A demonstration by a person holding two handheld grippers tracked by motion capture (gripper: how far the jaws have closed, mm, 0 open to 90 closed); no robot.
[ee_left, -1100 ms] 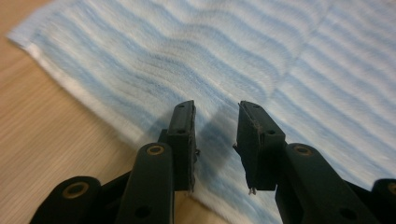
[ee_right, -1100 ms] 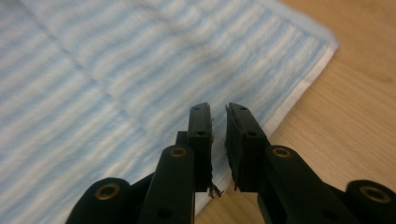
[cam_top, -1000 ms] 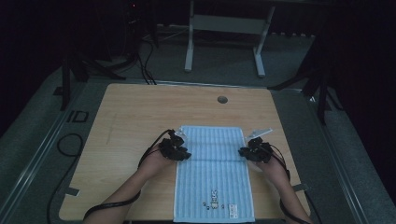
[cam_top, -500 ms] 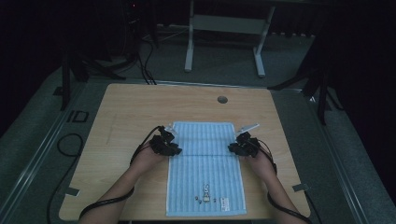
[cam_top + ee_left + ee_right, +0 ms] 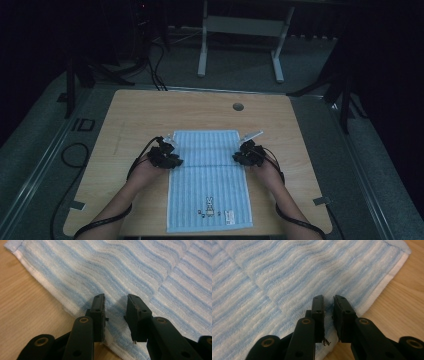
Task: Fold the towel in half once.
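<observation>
Towel [image 5: 209, 180]: one, blue-striped, flat on the table [image 5: 130, 112], running from the middle to the near edge. Two grippers sit at its far end. The left gripper [image 5: 115, 312] pinches a fold at the left edge, the right gripper [image 5: 329, 315] the right edge, jaws narrow, cloth between.

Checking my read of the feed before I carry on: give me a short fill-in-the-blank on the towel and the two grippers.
1. The towel is striped white and ____.
2. The left gripper pinches the towel's ____ edge, in the high view.
3. The right gripper sits at the towel's ____ edge, in the high view.
4. The small rabbit print lies near the towel's ____ end.

Missing words: blue; left; right; near
</observation>
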